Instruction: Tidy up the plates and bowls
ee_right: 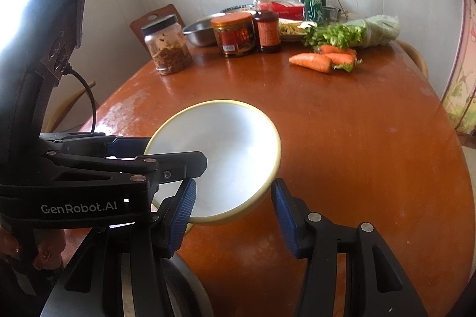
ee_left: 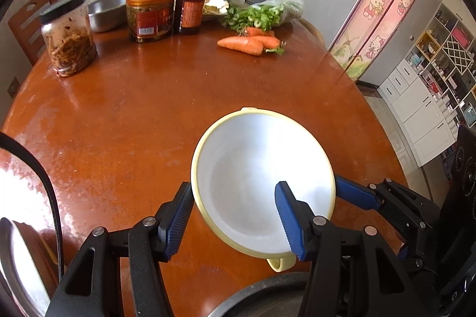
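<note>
A white bowl with a yellow rim [ee_left: 261, 177] is tilted above the brown round table [ee_left: 134, 108]. My left gripper [ee_left: 235, 216] straddles its near rim, one finger inside and one outside, jaws wide, not pressing the rim. My right gripper [ee_right: 233, 213] is open at the bowl's other rim [ee_right: 226, 150], jaws either side of the edge; its finger [ee_left: 355, 193] also shows in the left wrist view. The left gripper's body [ee_right: 89, 168] shows in the right wrist view. What supports the bowl is unclear.
At the table's far side stand a glass jar [ee_left: 68, 34], an orange-lidded jar [ee_left: 150, 15], a sauce bottle [ee_left: 190, 7], a steel bowl [ee_left: 107, 10], carrots [ee_left: 247, 43] and greens [ee_left: 267, 13]. A dark round rim [ee_left: 261, 296] lies below the grippers. A shelf cabinet [ee_left: 431, 85] stands right.
</note>
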### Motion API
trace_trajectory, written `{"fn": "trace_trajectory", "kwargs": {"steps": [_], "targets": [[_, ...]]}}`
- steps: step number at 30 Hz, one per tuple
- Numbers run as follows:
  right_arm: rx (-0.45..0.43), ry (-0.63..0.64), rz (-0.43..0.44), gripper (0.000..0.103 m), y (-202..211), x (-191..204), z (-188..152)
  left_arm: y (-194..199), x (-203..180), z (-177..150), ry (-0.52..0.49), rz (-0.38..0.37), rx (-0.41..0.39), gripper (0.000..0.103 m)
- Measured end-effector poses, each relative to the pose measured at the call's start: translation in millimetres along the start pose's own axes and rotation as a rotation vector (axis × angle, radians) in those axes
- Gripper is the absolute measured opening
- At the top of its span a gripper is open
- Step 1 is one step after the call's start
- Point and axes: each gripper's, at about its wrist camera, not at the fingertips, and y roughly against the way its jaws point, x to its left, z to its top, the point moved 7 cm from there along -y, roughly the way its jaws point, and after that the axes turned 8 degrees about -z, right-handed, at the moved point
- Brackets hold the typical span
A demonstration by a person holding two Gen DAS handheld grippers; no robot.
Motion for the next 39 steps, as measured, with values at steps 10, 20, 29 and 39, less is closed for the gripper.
{"fn": "trace_trajectory", "kwargs": {"steps": [10, 20, 29, 39], "targets": [[-0.068, 0.031, 0.006, 0.055, 35.7, 18.0, 9.9, 44.8, -13.3, -2.2, -0.031, 0.029, -0.067, 0.056], [-0.120, 0.056, 0.008, 0.055, 71.7, 30.8, 6.9, 81.6, -32.0, -17.3, -0.049, 0.043, -0.114, 0.056], [-0.154, 0.075, 0.010, 0.055, 98.2, 40.0, -3.2, 105.8, -44.8, -34.7, -0.057, 0.059, -0.145, 0.056], [-0.174, 0.089, 0.016, 0.055, 118.5, 47.6, -17.5, 121.2, -52.1, -53.8, -0.057, 0.061, -0.166, 0.056]]}}
